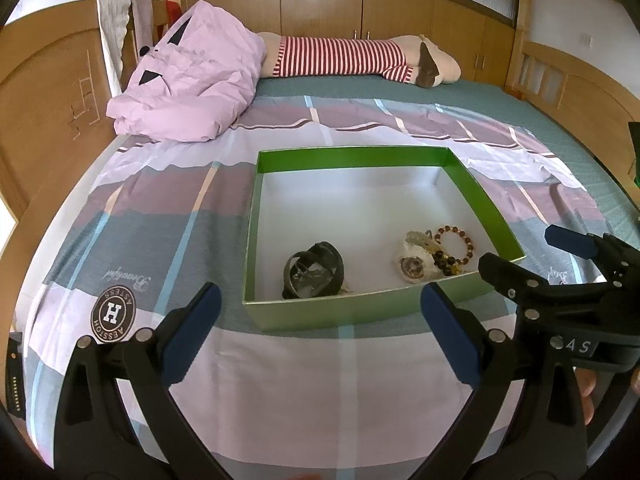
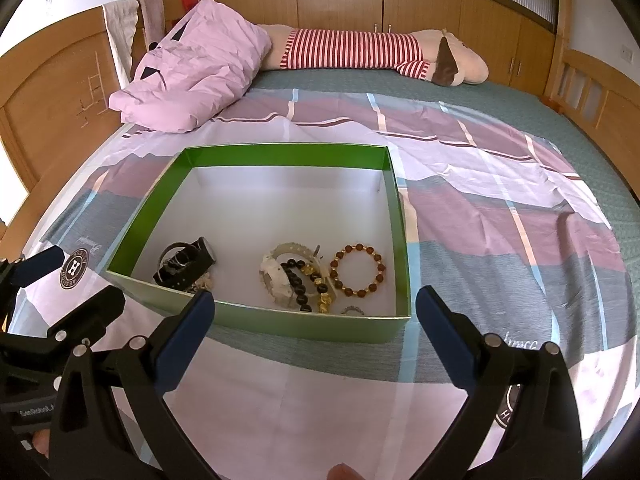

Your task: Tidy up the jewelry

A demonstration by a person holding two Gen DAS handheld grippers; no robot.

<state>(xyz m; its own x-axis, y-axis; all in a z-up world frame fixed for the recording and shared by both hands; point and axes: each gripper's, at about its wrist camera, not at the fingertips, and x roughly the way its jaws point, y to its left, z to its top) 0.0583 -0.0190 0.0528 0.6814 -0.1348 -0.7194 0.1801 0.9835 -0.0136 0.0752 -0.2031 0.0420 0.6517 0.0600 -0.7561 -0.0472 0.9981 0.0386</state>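
Note:
A green box with a white inside lies on the bed sheet. In it lie a black watch, a white watch, a dark-and-gold bead bracelet across the white watch, a brown bead bracelet and a small ring. My left gripper stands open just short of the box's near wall. My right gripper is open too, in front of the same wall. Neither holds anything. Each gripper shows in the other's view, the right gripper and the left gripper.
The checked sheet covers the bed. At the back lie a pink folded quilt and a long striped plush toy. Wooden bed boards and cabinets stand around. A fingertip shows at the bottom edge.

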